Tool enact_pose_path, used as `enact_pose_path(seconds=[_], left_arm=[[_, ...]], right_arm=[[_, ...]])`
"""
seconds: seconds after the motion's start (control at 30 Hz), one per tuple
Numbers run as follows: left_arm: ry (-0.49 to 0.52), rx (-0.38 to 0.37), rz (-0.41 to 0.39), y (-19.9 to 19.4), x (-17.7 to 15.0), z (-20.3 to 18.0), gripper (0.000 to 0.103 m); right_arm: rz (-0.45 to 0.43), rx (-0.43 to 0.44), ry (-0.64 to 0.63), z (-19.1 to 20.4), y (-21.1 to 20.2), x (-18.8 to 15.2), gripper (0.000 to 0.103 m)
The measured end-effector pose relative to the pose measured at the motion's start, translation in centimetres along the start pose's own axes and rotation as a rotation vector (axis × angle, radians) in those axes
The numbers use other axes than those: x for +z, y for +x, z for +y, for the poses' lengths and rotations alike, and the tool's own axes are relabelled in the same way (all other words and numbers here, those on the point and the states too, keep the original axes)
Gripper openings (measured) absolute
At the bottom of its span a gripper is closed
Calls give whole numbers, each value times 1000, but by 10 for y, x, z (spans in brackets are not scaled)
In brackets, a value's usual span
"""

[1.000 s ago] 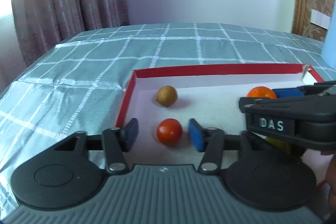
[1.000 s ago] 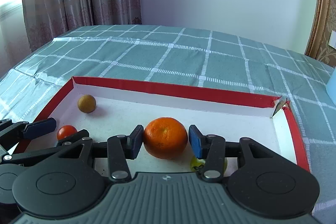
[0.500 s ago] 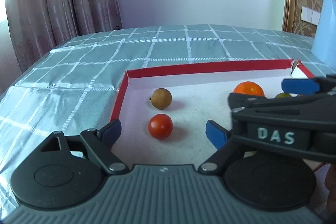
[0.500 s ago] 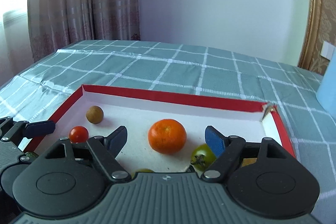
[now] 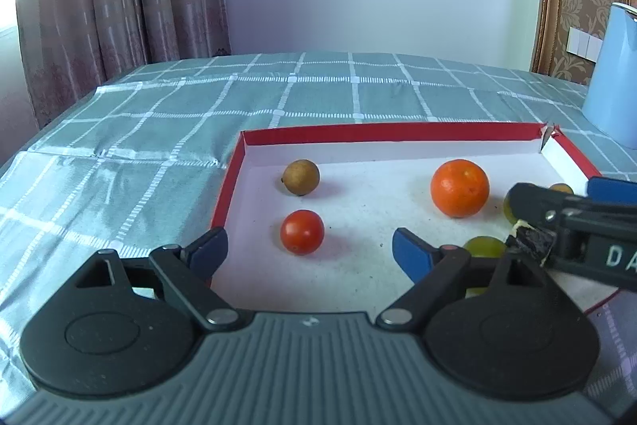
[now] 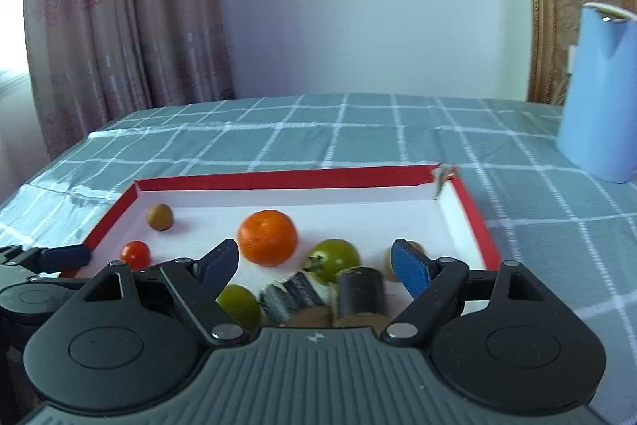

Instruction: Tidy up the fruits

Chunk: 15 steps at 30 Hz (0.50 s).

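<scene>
Through the left wrist camera, a shallow red-rimmed white cardboard tray (image 5: 235, 182) is seen on a table covered by a grey-green checked cloth (image 5: 159, 130), with curtains and a pale wall behind; the left gripper (image 5: 308, 249), its jaws just widened and empty, is held before a small red tomato (image 5: 301, 232) lying free near the tray's left wall. Through the right wrist camera, the right gripper (image 6: 314, 265) is likewise spread and empty after opening, a round orange mandarin (image 6: 268, 237) being left mid-tray beside a green tomato (image 6: 336, 257), with bare cloth beyond the far rim and a light blue jug (image 6: 597, 98) at the right.

Both wrist views low, close, face far wall; share red tray (image 5: 398, 132) (image 6: 278, 180), orange (image 5: 460, 188) (image 6: 267, 237).

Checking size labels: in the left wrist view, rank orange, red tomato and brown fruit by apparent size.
1. orange, clearly largest, though it lies about as far back as the brown fruit.
2. red tomato
3. brown fruit
The last two look close; the tomato lies nearer the camera, so their order is unsure.
</scene>
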<state>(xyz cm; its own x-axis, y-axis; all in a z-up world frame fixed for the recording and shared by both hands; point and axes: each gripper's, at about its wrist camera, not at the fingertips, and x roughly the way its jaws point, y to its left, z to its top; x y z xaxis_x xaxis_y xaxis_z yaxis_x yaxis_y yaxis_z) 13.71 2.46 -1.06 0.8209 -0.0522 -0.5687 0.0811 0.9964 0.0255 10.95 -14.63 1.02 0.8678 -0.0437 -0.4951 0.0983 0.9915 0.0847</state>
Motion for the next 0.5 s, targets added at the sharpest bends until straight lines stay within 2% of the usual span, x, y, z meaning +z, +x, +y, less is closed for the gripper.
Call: enact_pose_path(seconds=[0.2,0.27,0.33,0.43,0.5], left_arm=[[-14,4,-28,-15,-2,0,90],[-32,-2,-36,-23,-3,1,95],[-49,29,-64,-32,-5,1,103],[-28,73,-96,-40,-5,-4,103],[-23,66,-71,-44,-6,-5,103]], right_arm=[[-48,-28,-6,-7,-20,-11,84],[-65,-42,-7,-10,-27,-16,84],[-76,-40,10,-14,-32,-20,85],[-74,-47,20,-16,-34,-25,89],[-87,-62,15,-16,-38,-27,89]])
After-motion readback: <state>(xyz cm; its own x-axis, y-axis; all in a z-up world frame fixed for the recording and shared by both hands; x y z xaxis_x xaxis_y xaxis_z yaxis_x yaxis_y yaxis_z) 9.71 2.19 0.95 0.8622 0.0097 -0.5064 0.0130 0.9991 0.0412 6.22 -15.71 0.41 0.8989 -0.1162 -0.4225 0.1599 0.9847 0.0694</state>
